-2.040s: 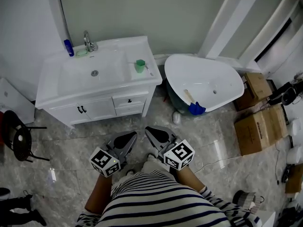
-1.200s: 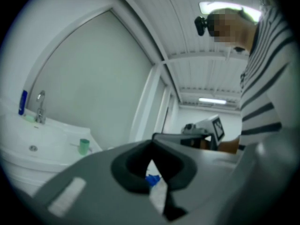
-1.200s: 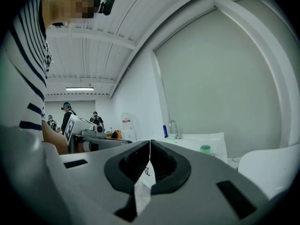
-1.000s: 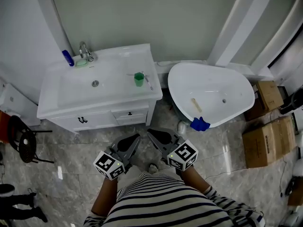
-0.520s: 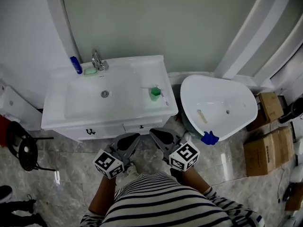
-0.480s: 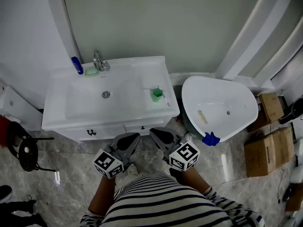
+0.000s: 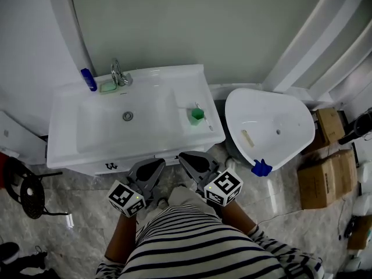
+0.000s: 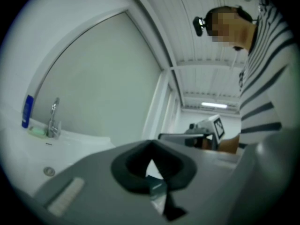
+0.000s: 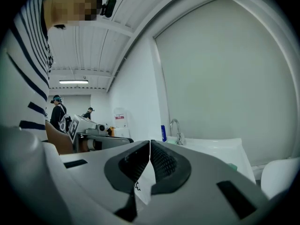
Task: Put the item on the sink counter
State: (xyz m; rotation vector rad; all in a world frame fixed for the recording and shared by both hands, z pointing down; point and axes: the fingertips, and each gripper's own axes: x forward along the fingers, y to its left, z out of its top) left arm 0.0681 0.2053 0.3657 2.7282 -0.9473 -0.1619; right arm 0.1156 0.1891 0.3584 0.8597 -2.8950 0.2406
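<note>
Left tool (image 7: pixel 156 166) and right tool (image 7: pixel 187 159) are both held low in front of the striped shirt (image 7: pixel 197 243), tips toward the vanity.

Left gripper view: left tool (image 8: pixel 150 148) pads pressed together at the tip, nothing pinched.

Right gripper view: right tool (image 9: pixel 150 145) pads pressed together, empty too.

Green cup (image 7: pixel 197 115) stands upright on the white sink counter (image 7: pixel 200 137), right of the basin (image 7: pixel 104 129), with a toothbrush (image 7: pixel 206 121) just beside it.

Back edge of the counter: faucet (image 7: pixel 118 74), blue bottle (image 7: pixel 89 79), green soap dish (image 7: pixel 108 87).

White bathtub (image 7: pixel 290 127) sits right of the vanity, with a blue object (image 7: pixel 261 168) on its near rim. Cannot tell which thing is the task item. Neither tool touches any of them.
</note>
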